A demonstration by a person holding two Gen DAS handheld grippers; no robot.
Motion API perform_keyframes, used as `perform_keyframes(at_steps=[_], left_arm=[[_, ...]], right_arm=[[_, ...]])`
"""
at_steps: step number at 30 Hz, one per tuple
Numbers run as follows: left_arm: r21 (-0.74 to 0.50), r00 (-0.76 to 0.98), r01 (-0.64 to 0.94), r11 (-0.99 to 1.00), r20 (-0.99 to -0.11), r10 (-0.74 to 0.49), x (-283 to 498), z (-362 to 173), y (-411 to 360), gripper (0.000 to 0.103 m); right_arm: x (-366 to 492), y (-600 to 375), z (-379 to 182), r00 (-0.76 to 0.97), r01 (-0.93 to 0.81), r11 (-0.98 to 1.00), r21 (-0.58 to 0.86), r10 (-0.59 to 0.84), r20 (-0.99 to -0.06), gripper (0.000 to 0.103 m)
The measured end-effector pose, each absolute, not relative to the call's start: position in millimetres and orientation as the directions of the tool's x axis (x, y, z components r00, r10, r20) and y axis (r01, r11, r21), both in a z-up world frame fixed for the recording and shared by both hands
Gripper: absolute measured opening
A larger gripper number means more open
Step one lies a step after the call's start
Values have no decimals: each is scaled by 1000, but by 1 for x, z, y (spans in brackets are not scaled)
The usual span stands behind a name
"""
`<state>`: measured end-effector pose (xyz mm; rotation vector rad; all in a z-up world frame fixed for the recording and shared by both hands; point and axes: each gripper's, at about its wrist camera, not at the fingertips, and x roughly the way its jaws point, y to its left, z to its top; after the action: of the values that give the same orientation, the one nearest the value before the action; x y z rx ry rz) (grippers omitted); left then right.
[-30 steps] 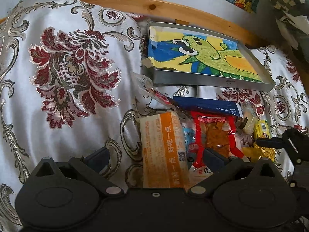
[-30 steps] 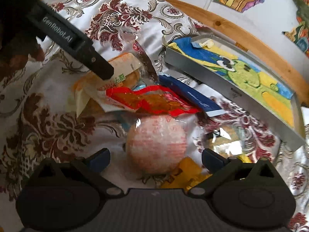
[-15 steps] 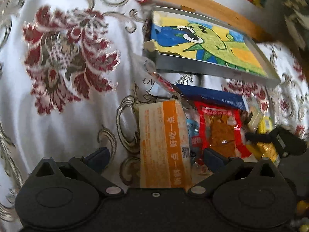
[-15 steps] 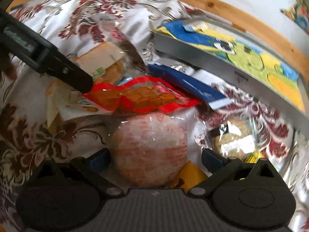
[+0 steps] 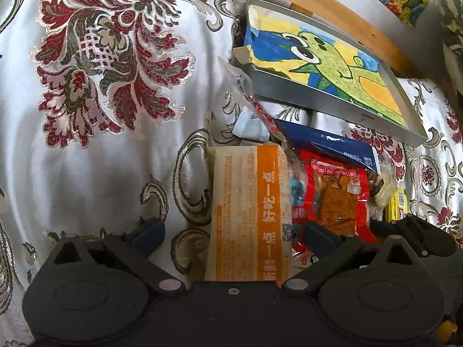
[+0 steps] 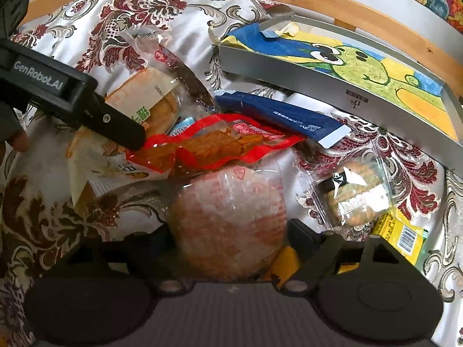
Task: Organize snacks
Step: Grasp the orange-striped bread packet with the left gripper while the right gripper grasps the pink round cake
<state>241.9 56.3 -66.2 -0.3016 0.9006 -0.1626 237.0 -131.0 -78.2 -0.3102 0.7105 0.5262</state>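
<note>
Snack packets lie heaped on a floral cloth in front of a silver tray [image 5: 332,107] lined with a green cartoon drawing. My left gripper [image 5: 233,234] is open, its fingers either side of an orange-and-cream packet [image 5: 249,202]. Right of that packet lie a red packet [image 5: 335,199] and a blue packet [image 5: 332,144]. My right gripper [image 6: 231,234] has its pads against both sides of a round pink-wrapped cake [image 6: 228,217]. In the right wrist view, one black finger of the left gripper [image 6: 115,124] touches the red packet [image 6: 217,147].
A clear-wrapped cookie [image 6: 353,199] and a yellow packet [image 6: 402,234] lie right of the cake. A wooden edge [image 6: 361,8] runs behind the tray [image 6: 289,69]. Bare patterned cloth [image 5: 101,86] spreads to the left of the heap.
The right gripper's fingers have drawn in onto the round cake. The left gripper has moved forward over the orange packet, and its finger has come down to the red packet.
</note>
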Motion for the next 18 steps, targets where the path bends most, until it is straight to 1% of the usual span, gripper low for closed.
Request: perform_keyframes(at_steps=[1, 3, 7, 9, 10, 12, 13, 15, 18], left_arm=[[-325, 610, 7, 946, -748, -262, 242, -67, 57, 100], [-325, 611, -4, 946, -749, -255, 242, -66, 58, 95], [-323, 616, -7, 946, -747, -251, 240, -66, 60, 88], [-341, 617, 3, 940, -739, -270, 240, -66, 61, 77], [-355, 616, 10, 935, -734, -285, 239, -66, 61, 73], [-392, 610, 24, 920, -723, -325, 237, -67, 61, 54], [-402, 607, 27, 915, -721, -335, 236, -67, 60, 53], [-385, 615, 35, 922, -719, -324, 233, -66, 57, 50], [-377, 618, 35, 925, -719, -317, 230, -64, 55, 50]], right_arm=[[235, -131, -78, 639, -554, 827, -97, 347, -687, 83], [232, -130, -78, 644, -552, 827, -105, 343, -684, 79], [222, -128, -77, 663, -555, 820, -143, 332, -670, 75], [219, -126, -77, 673, -553, 818, -160, 325, -664, 75], [217, -126, -76, 679, -550, 818, -166, 322, -660, 75], [213, -125, -74, 688, -549, 814, -187, 314, -654, 74], [212, -124, -74, 691, -550, 812, -195, 311, -653, 74], [208, -125, -71, 698, -545, 814, -201, 307, -647, 74], [199, -127, -65, 703, -544, 815, -200, 313, -638, 74]])
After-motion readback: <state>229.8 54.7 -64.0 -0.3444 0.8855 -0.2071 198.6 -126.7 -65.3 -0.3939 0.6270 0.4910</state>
